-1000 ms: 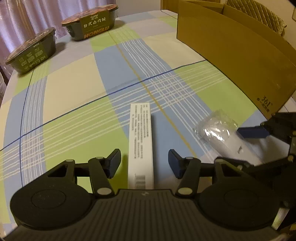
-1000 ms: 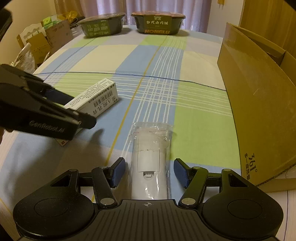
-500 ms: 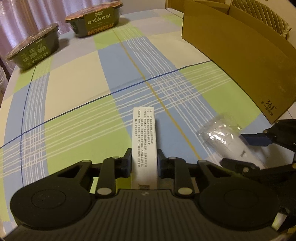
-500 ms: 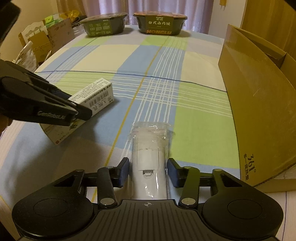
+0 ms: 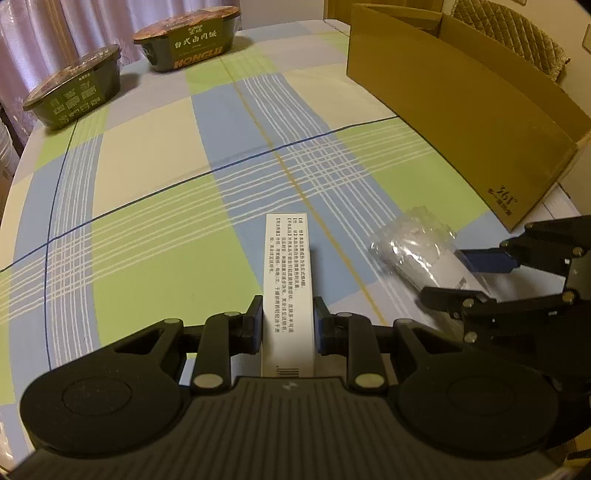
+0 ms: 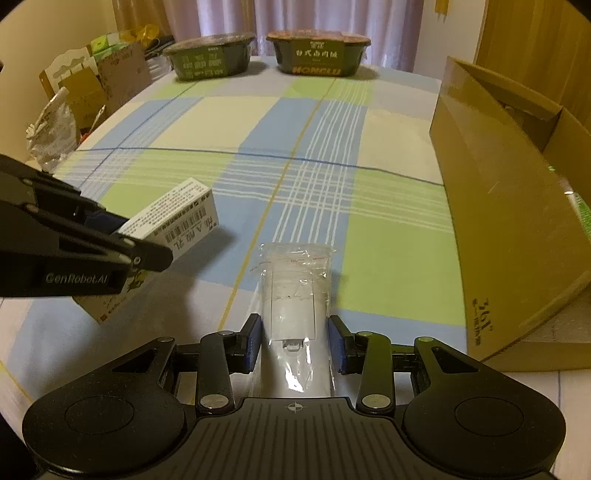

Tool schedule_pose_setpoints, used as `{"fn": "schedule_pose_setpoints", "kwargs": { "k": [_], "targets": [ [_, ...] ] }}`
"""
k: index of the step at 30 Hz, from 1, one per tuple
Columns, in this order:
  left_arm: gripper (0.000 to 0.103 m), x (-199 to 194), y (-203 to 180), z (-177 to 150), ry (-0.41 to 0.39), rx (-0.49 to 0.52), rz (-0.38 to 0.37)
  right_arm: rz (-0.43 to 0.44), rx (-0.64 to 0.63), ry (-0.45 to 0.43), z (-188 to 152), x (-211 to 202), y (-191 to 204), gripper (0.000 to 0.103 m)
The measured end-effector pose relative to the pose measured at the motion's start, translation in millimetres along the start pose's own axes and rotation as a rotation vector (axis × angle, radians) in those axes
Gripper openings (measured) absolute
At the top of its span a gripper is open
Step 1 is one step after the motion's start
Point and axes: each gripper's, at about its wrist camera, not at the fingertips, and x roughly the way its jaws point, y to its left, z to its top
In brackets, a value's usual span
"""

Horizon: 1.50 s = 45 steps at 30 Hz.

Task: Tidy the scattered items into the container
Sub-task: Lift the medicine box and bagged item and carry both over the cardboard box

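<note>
A long white printed carton (image 5: 288, 280) is clamped between the blue pads of my left gripper (image 5: 288, 325) and is raised off the checked cloth. From the right wrist view the same carton (image 6: 177, 218) hangs at the left, in the left gripper (image 6: 122, 240). My right gripper (image 6: 294, 341) is shut on a white item in a clear plastic bag (image 6: 293, 295), which also hangs above the cloth. The left wrist view has that bag (image 5: 417, 251) at the right, with the right gripper (image 5: 465, 275) around it. The open cardboard box (image 6: 509, 206) stands to the right.
Two dark green lidded food bowls (image 6: 210, 55) (image 6: 317, 55) sit at the table's far edge. Cardboard scraps and a crumpled foil bag (image 6: 55, 125) lie beyond the left edge. A quilted chair back (image 5: 517, 33) rises behind the box. The checked tablecloth (image 5: 155, 155) spreads between.
Both grippers went from open to shut, the left on the carton and the right on the bagged item. Both items have since risen off the cloth.
</note>
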Motion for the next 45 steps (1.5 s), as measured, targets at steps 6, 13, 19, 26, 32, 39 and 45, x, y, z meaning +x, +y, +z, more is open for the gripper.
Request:
{"fn": "schedule_pose_setpoints", "kwargs": {
  "k": [6, 13, 19, 26, 32, 39, 45],
  "targets": [
    [0.022, -16.7, -4.7, -6.2, -0.012, -0.001, 0.007, -0.008, -0.002, -0.026, 4.4, -18.5, 1.1, 0.041],
    [0.022, -37.6, -8.7, -13.1, -0.025, -0.005, 0.013, -0.016, -0.001, -0.052, 4.4, -40.5, 1.4, 0.041],
    [0.022, -57.9, -11.7, -18.0, -0.034, -0.005, 0.023, -0.020, 0.002, -0.067, 2.3, -57.5, 0.4, 0.041],
    [0.022, -76.8, -18.7, -23.9, -0.046, 0.000, 0.032, -0.015, 0.014, -0.081, 1.1, -78.3, -2.2, 0.041],
    [0.022, -92.1, -29.0, -27.3, -0.068, 0.002, 0.030, -0.022, 0.025, -0.112, 1.1, -99.9, -7.9, 0.041],
    [0.022, -104.3, -46.3, -25.0, -0.087, 0.009, 0.019, -0.046, 0.054, -0.144, -0.2, -123.6, -20.1, 0.041],
    [0.022, -111.6, -65.2, -15.7, -0.108, 0.030, 0.000, -0.068, 0.082, -0.178, -1.9, -143.2, -31.6, 0.041]
  ]
}}
